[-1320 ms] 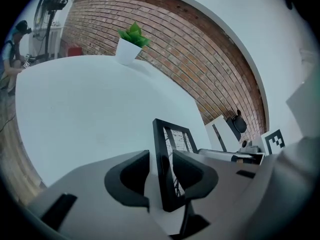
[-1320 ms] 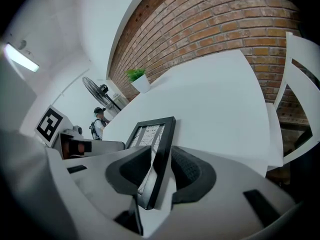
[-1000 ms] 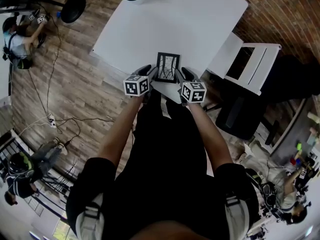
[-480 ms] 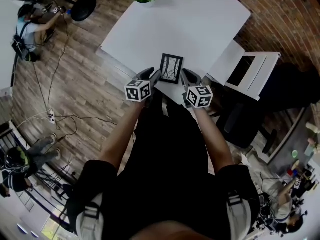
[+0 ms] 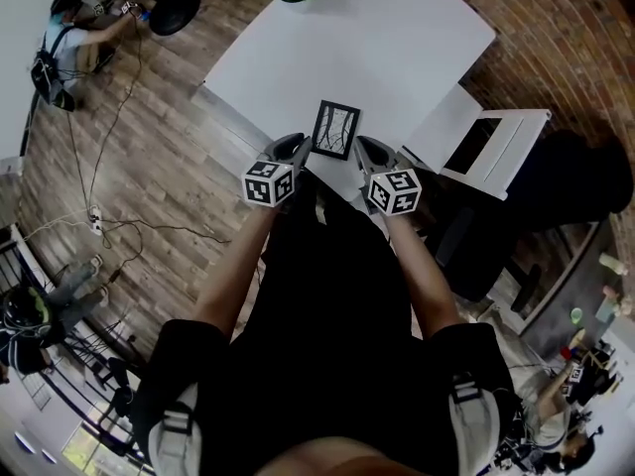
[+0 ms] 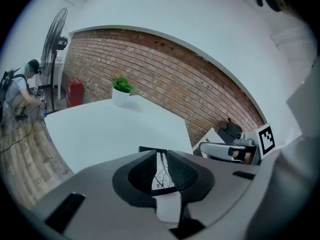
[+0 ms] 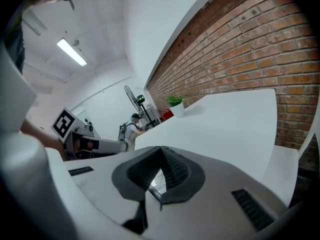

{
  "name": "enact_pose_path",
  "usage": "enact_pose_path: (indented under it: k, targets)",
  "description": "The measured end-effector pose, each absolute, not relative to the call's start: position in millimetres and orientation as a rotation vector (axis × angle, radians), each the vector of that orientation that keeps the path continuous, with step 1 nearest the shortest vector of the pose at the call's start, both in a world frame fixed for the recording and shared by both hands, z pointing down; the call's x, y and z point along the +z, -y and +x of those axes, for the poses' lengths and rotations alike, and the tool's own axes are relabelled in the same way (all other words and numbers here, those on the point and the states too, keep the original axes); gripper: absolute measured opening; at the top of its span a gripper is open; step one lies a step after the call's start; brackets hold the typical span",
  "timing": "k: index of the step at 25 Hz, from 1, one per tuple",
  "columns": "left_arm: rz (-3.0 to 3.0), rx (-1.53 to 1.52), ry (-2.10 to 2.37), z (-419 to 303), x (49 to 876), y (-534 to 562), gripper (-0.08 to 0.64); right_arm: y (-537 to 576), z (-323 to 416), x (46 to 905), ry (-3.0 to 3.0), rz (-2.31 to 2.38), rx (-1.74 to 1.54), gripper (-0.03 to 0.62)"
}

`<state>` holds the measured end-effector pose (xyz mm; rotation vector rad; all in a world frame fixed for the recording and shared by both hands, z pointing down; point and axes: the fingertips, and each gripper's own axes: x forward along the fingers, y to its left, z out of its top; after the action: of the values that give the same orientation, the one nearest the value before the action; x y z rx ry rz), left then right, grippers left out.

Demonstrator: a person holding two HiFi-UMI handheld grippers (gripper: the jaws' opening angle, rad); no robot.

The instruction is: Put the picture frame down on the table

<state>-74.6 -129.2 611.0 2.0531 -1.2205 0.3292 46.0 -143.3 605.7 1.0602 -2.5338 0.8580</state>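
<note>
1. The picture frame (image 5: 335, 129) sits on the white counter (image 5: 397, 38), close to its near edge. I can't tell whether it lies flat or is propped up.
2. Its long side runs away from the person.
3. It lies just ahead, between both tools and about equally near each.
4. The left hand-held gripper (image 5: 298, 147) has just been closing its jaws, which stand half apart and grasp nothing. The frame shows through the gap.
5. The right hand-held gripper (image 5: 361, 148) is clenched and empty.
6. The frame looks set down, so backing straight off should clear it.
</note>
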Motion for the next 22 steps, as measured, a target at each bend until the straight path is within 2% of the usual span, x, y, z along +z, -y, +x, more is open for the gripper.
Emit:
enact_pose_path:
  k: [10, 22]
  targets:
    - [2.094, 0.299, 1.263, -61.1, 587.4, 113.8, 0.031, 131.4, 62.4, 592.1, 2.547, 1.031, 0.808, -0.002]
    - [2.148, 0.295, 1.287, -43.9, 558.9, 107.1, 0.028, 124.9, 70.1, 583.3, 2.568, 0.949, 0.716, -0.002]
